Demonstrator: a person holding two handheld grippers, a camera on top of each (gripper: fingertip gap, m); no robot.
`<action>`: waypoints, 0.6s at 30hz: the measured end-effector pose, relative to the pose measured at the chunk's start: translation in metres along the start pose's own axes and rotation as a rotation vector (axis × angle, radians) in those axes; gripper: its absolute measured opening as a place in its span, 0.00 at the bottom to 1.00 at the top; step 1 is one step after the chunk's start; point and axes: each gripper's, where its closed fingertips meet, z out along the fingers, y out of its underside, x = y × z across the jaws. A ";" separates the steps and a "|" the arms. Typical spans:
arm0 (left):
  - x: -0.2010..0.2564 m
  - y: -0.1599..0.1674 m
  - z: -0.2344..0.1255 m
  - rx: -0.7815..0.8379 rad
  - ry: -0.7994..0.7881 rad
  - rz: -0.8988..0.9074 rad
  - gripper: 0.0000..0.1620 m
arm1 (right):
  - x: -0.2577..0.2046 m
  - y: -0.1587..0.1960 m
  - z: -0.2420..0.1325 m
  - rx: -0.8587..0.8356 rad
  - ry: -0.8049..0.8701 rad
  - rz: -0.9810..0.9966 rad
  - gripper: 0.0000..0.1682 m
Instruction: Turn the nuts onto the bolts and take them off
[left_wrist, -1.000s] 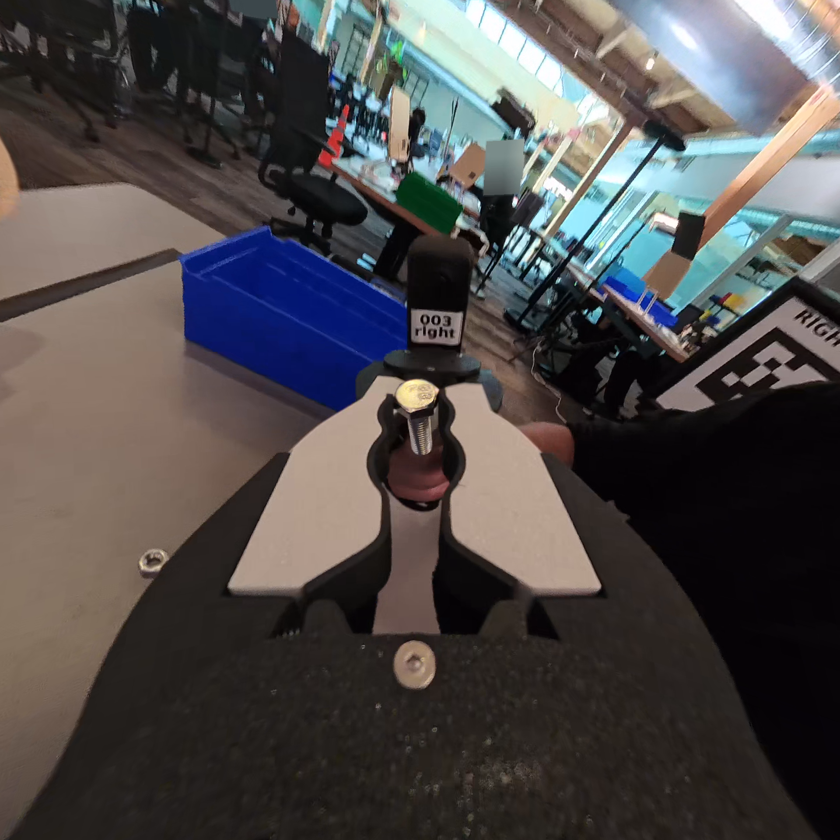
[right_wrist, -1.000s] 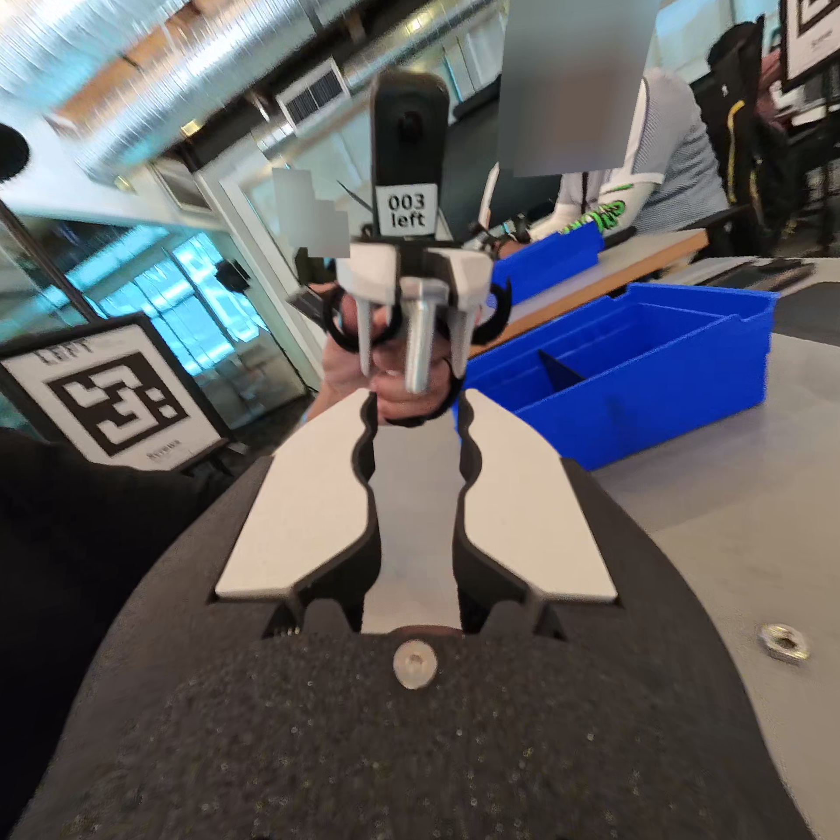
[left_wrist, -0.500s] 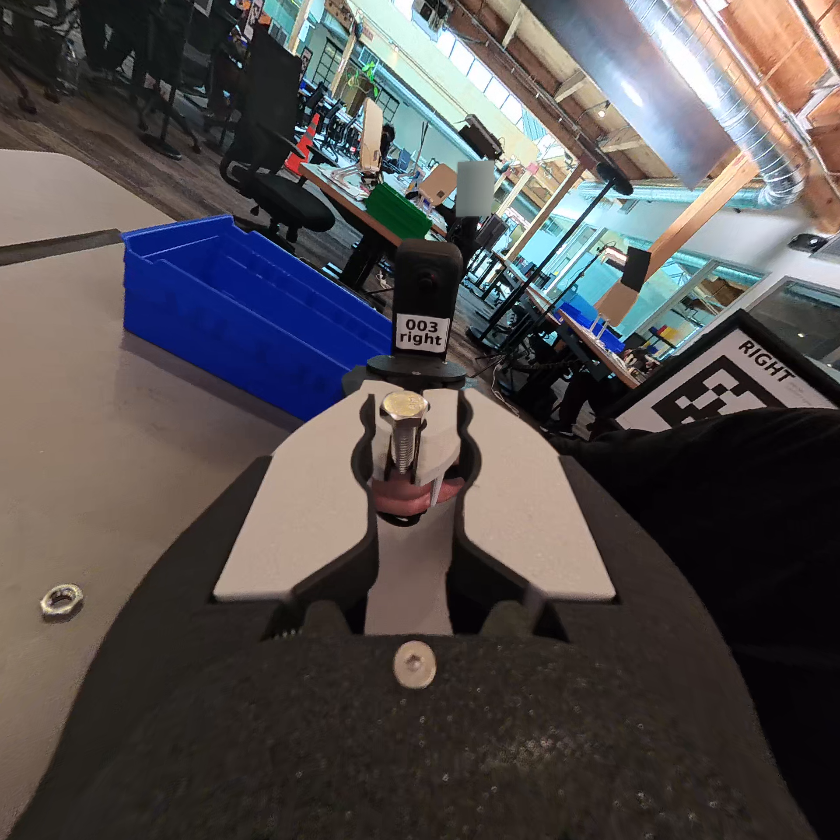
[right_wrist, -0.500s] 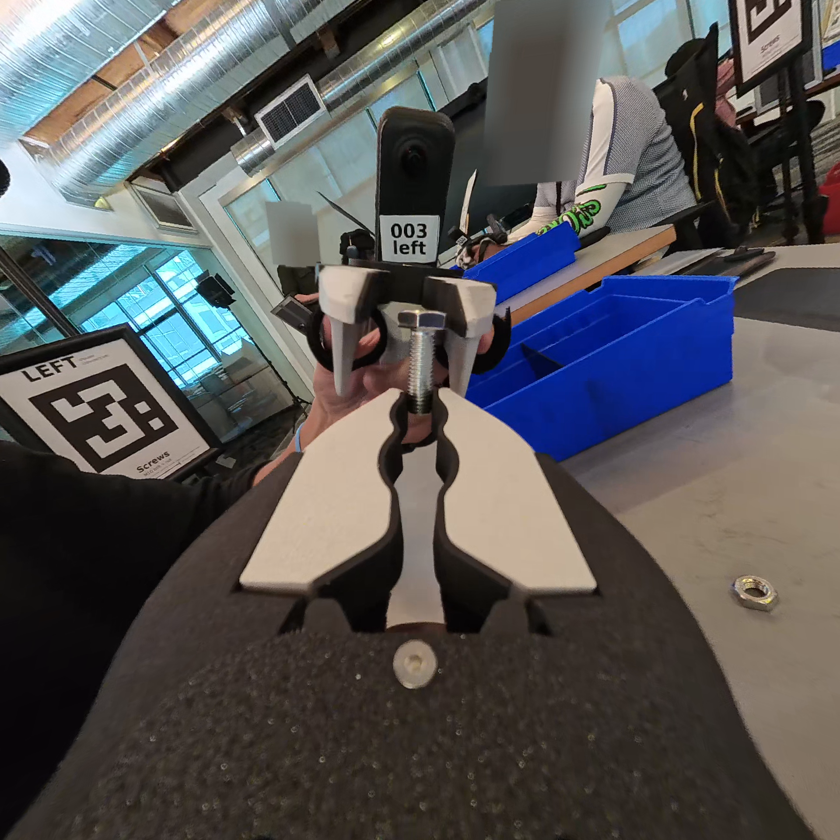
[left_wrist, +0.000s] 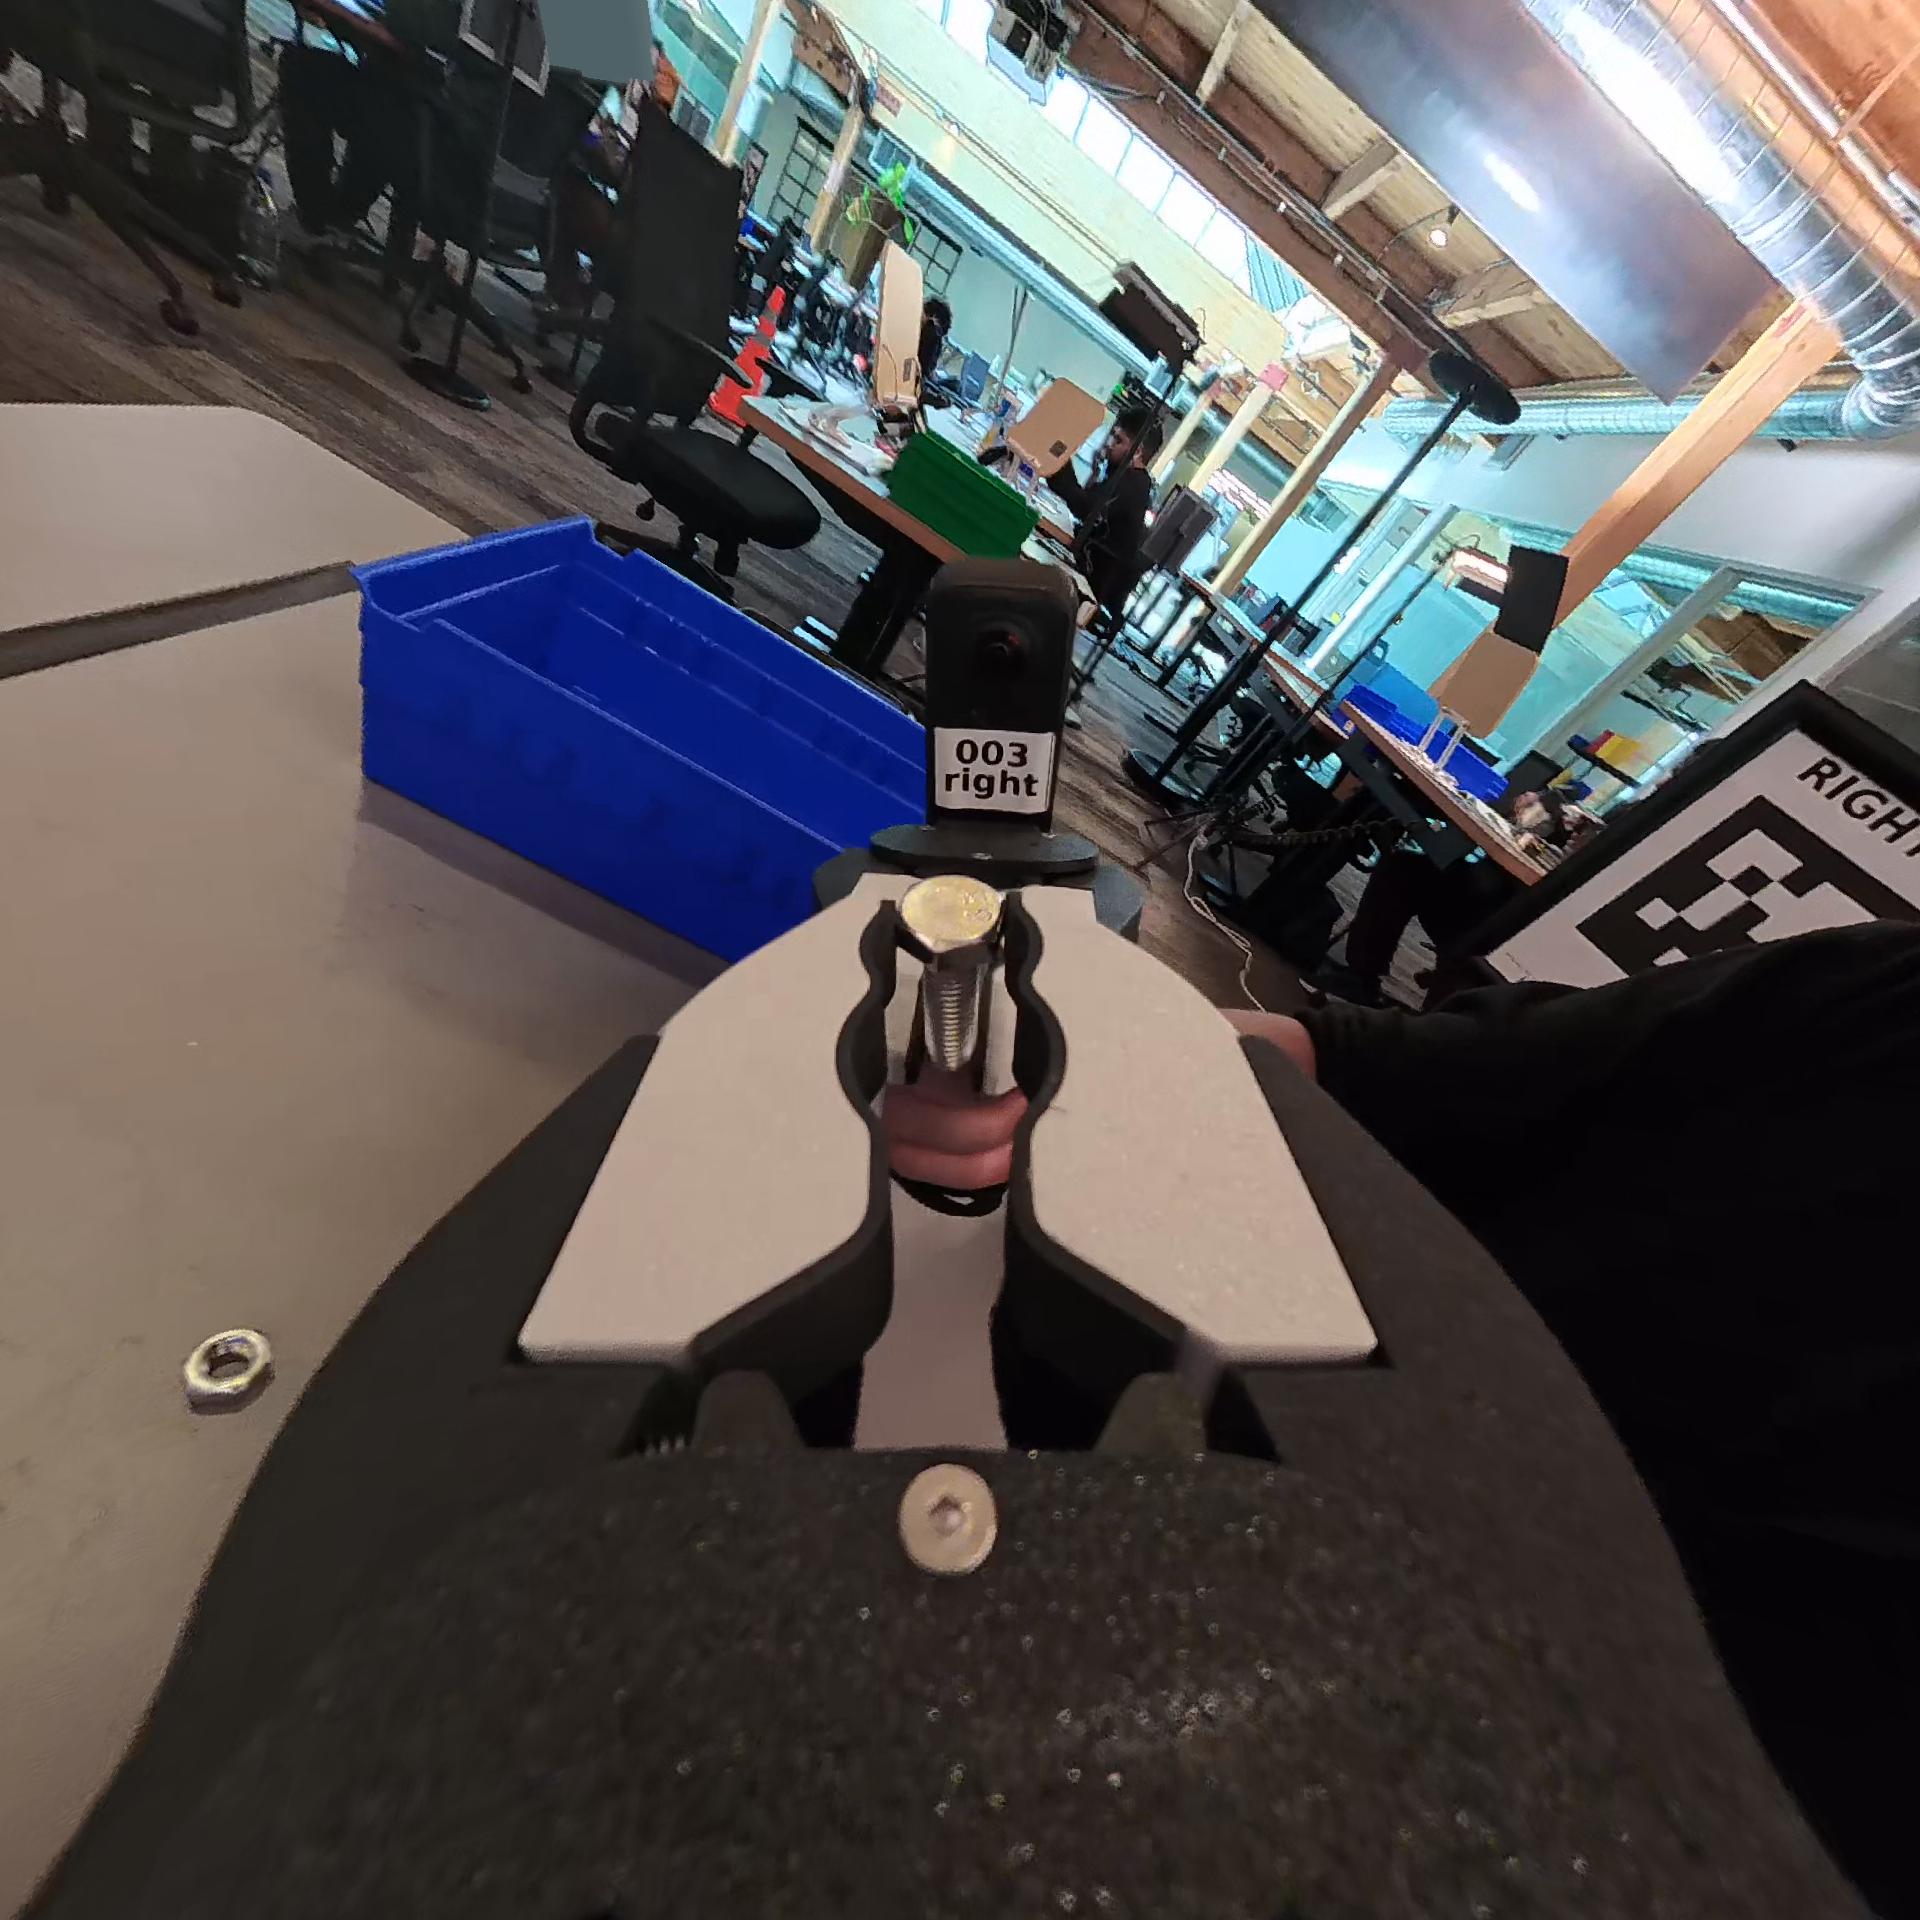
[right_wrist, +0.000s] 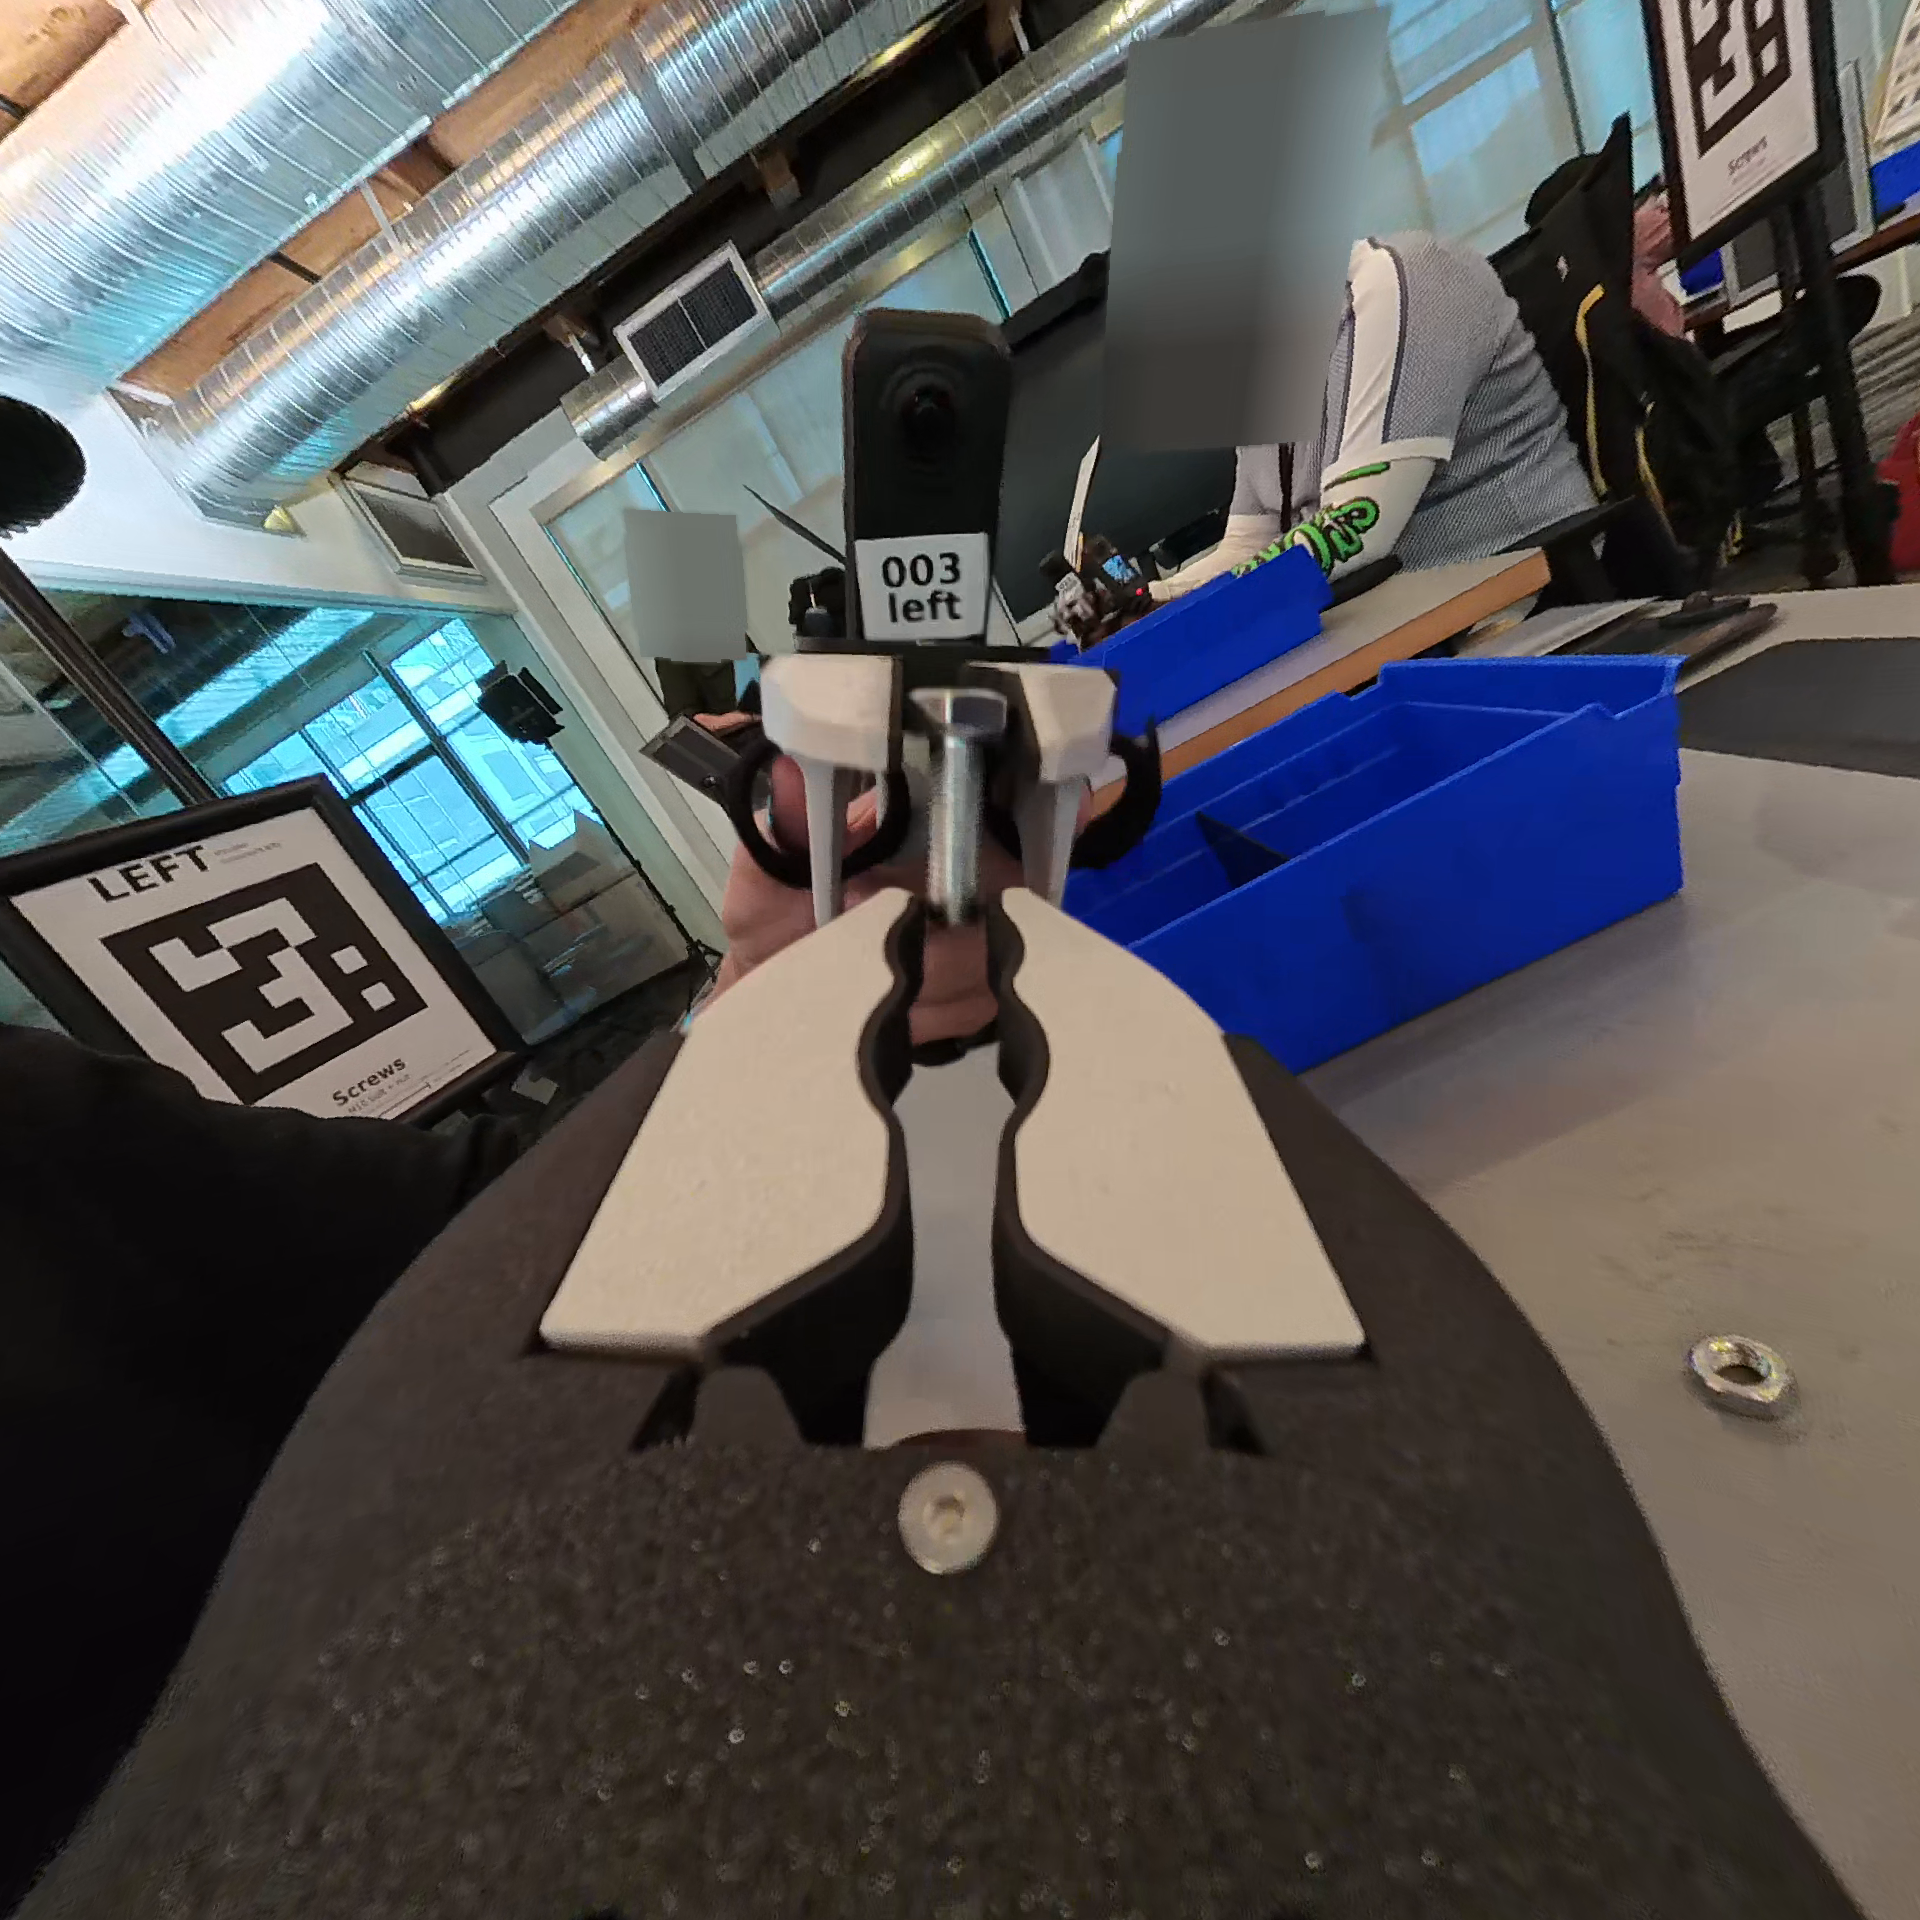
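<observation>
**Bolt held between two facing sets of tongs, nut loose on the desk**

1. Left tongs (left_wrist: 951, 935): clamped on the bolt (left_wrist: 948, 997) at its hexagonal head, which sits in the notch at their tips. The bolt stands roughly upright, head uppermost, with its threaded shank hanging free below the head.

2. Right tongs (right_wrist: 958, 914): these face the left tongs head-on. Their tips are drawn close together, one on each side of the lower end of the thread. A narrow gap runs back between the pads behind that point. Whether the pads actually press on the thread cannot be told from either view.

3. Nut (right_wrist: 1740, 1377): it lies flat on the grey desk (right_wrist: 1662, 1143), well apart from the bolt. It is outboard of the right tongs on their right side, which puts it to the left of the left tongs. Neither set of tongs touches it, and the shank carries no nut.

4. Blue bin (left_wrist: 623, 727): it stands on the desk beyond the nut, on the same side of the tongs. At least one divider is visible inside.
</observation>
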 end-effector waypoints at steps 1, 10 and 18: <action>0.000 -0.003 -0.004 0.024 -0.012 0.006 0.11 | 0.003 0.003 -0.001 -0.024 0.010 -0.004 0.11; -0.028 0.022 -0.057 0.192 -0.220 -0.017 0.11 | 0.088 0.058 -0.036 -0.722 0.466 -0.496 0.32; -0.041 0.024 -0.068 0.270 -0.183 -0.176 0.11 | 0.162 0.098 -0.027 -1.155 0.489 -0.568 0.24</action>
